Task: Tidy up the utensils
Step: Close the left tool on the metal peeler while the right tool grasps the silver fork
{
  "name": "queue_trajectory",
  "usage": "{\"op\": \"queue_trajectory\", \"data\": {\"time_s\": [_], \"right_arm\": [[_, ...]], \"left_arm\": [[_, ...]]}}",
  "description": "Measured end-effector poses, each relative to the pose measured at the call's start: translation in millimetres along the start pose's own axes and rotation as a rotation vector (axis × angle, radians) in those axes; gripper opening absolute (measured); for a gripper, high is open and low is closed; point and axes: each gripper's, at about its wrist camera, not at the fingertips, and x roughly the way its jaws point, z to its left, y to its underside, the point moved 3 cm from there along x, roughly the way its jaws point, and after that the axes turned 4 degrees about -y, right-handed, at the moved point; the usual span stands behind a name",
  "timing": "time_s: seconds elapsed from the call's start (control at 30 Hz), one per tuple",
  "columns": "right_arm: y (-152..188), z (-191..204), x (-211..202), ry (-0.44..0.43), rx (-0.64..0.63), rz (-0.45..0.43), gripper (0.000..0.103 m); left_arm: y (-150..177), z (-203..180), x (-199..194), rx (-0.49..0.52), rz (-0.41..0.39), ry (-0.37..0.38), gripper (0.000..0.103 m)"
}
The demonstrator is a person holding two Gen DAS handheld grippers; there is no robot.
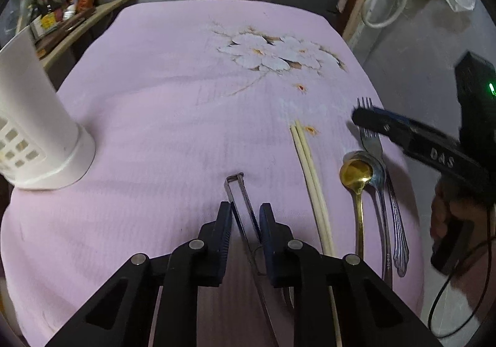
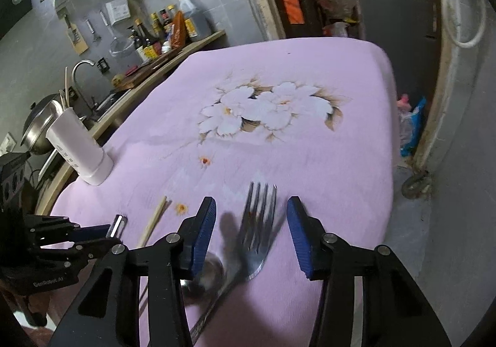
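The left gripper [image 1: 245, 216] has its jaws narrow around a thin metal peeler [image 1: 241, 198], pads not visibly pressing it; the right gripper [image 2: 251, 232] has its jaws wide above a steel fork [image 2: 258, 229]; the pink-clothed bench [image 1: 161, 92] lies bare toward twelve o'clock; two chopsticks [image 1: 310, 179], a gold spoon [image 1: 356, 175] and a silver spoon [image 1: 378, 175] lie near its five o'clock edge; one white slotted holder [image 1: 34, 130] stands at nine o'clock.

- A pink tablecloth with a white flower print [image 1: 173, 74] is covering the table.
- Sauce and oil bottles [image 2: 167, 30] are standing on a wooden counter shelf [image 2: 198, 41].
- A steel pot with lid [image 2: 38, 126] is sitting beside a curved chrome faucet [image 2: 79, 69].
- A white hose [image 1: 387, 6] is hanging on the grey wall.
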Motion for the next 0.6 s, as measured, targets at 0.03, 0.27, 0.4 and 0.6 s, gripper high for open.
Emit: {"op": "queue_trajectory", "data": {"time_s": [0.03, 0.27, 0.4, 0.6], "right_arm": [[-1, -1, 2, -0.008, -0.005, 0.008, 0.043], [0, -9, 5, -0.089, 0.021, 0.044, 0.014], [4, -14, 2, -0.109, 0.060, 0.051, 0.002], [0, 1, -13, -0.035, 0.060, 0.011, 0.002]], "left_arm": [[-2, -1, 1, 0.022, 0.013, -0.001, 0.018], [-6, 5, 3, -0.012, 0.023, 0.053, 0.017], [-7, 14, 2, -0.062, 0.026, 0.114, 0.016], [-12, 29, -15, -0.114, -0.048, 0.216, 0.013]]}}
